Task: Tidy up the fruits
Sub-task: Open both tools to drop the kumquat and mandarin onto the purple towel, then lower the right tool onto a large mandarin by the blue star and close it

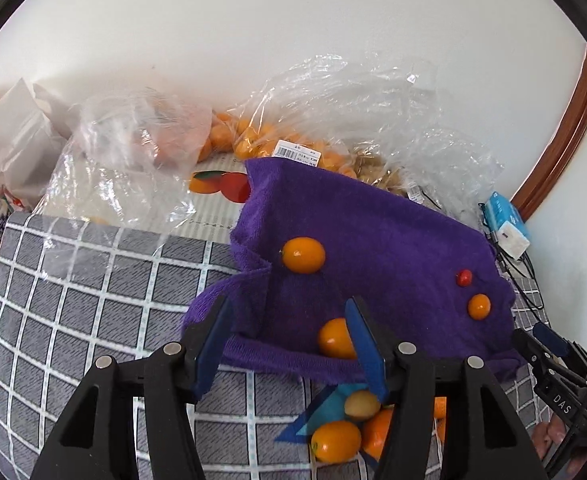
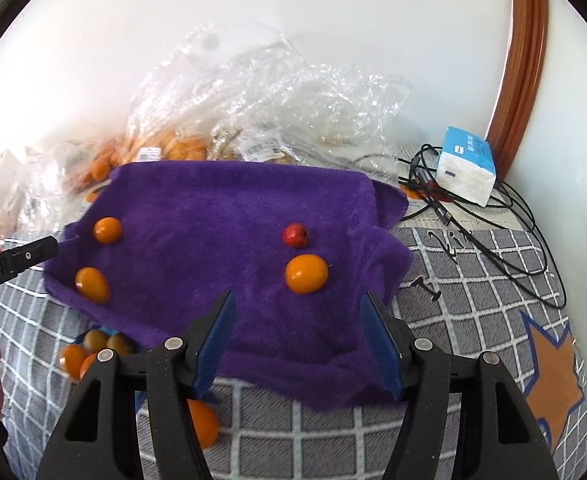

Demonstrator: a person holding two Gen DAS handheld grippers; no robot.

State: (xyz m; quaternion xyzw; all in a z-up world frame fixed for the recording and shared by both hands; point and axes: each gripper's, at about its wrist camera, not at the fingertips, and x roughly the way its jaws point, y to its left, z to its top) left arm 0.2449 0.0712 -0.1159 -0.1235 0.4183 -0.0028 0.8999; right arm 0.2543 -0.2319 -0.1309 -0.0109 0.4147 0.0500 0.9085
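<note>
Purple towel (image 2: 221, 216) over grey checked tablecloth (image 2: 473, 280), white wall (image 2: 253, 20) behind.

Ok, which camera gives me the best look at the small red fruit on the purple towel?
The right wrist view: the red fruit sits near mid-frame on the purple towel, large enough to show its stem end, just above an orange fruit. The left wrist view shows it small, out by the towel's right edge.

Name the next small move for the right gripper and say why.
Probably ease the right gripper forward and down over the orange fruit just ahead of its fingertips. Its jaws stand open with nothing between them, only purple towel beneath. That fruit lies loose and is the nearest one, with the small red fruit close behind it, so approach squarely to avoid nudging the red one.
</note>
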